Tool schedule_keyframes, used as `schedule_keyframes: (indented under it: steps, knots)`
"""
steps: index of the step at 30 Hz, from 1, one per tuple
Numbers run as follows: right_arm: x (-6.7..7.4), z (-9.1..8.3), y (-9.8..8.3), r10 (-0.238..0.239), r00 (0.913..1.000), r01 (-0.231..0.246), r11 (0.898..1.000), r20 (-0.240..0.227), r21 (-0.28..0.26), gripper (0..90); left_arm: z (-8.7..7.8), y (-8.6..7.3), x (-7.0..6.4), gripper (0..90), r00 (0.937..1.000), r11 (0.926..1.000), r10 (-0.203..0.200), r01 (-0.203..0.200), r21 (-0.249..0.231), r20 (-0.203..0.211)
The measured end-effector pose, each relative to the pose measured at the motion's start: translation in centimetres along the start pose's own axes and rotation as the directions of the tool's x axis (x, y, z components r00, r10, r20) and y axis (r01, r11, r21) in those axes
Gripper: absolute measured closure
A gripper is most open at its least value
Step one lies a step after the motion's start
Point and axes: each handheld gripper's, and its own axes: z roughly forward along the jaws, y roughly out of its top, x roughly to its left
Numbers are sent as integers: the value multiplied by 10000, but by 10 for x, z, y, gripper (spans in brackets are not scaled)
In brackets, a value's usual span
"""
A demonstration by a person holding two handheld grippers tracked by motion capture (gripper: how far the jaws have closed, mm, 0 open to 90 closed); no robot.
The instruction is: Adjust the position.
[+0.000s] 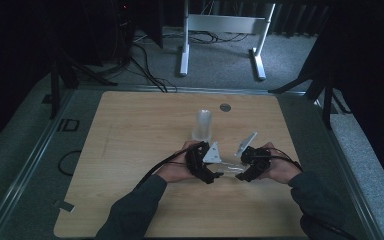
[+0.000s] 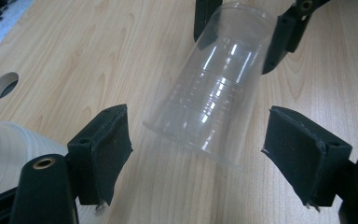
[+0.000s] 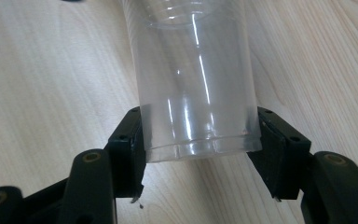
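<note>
Right hand-held gripper (image 3: 198, 140): pads clamped on closed base end of clear plastic cup (image 3: 193, 79), cup held tilted just above wooden surface (image 3: 51, 93). Left hand-held gripper (image 2: 196, 149): jaws spread wide either side of same cup's open rim end, pads clear of wall, nothing gripped. Second clear cup (image 1: 202, 125) upright on surface, just beyond both grippers. High view: cup (image 1: 230, 168) spans gap between grippers.

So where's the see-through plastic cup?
The clear plastic cup lies level between both hands, its base clamped in the right gripper, near the table's front middle.
</note>
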Motion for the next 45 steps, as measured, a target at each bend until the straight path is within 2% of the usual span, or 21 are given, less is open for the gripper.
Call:
schedule_keyframes:
  steps: [3,4,6,11,15,19,23,29,32,34,35,36,42,45]
  knots:
    - [-4,1,-3,390,9992,-389,9992,93,-84,414,1,-1,2,238,10000,10000,-36,36,76,-40]
    - [-4,1,-3,390,9992,-389,9992,93,-84,414,1,-1,2,242,10000,10000,-36,36,76,-40]
    - [-7,2,-6,775,9968,-772,9969,208,-122,414,1,-2,3,242,9999,9998,-148,148,109,-56]
    - [-11,4,-9,1240,9911,-1233,9922,488,-183,414,0,-2,6,246,9992,9994,-355,355,38,-178]
    - [-14,4,-11,1627,9844,-1607,9864,673,-334,415,-1,-2,8,254,9987,9989,-468,468,10,-222]
    - [-17,3,-14,2082,9735,-2044,9777,945,-483,415,-1,-2,9,255,9980,9984,-568,569,15,-272]
    - [-19,3,-17,2287,9677,-2234,9729,1064,-593,415,-1,-2,10,255,9974,9979,-644,643,-31,-321]
    - [-23,4,-20,2759,9509,-2682,9607,1405,-713,416,-2,-2,11,257,9961,9970,-779,776,-81,-416]
    - [-24,4,-21,3030,9401,-2924,9523,1565,-874,416,-2,-3,11,257,9957,9967,-813,810,-84,-441]
    - [-24,4,-23,3326,9284,-3164,9414,1655,-1169,416,-2,-3,12,257,9951,9962,-874,870,-104,-466]
    - [-24,4,-23,3326,9284,-3164,9414,1655,-1169,416,-2,-3,12,257,9951,9962,-874,870,-104,-466]
    - [-24,4,-23,3404,9245,-3221,9383,1715,-1258,416,-2,-3,12,257,9948,9958,-909,905,-113,-468]
    - [-23,5,-25,3967,8914,-3645,9149,2190,-1734,416,-3,-4,14,258,9929,9937,-1096,1083,-301,-458]
    - [-21,8,-26,4122,8809,-3732,9072,2327,-1943,416,-2,-4,14,257,9921,9930,-1152,1137,-315,-490]
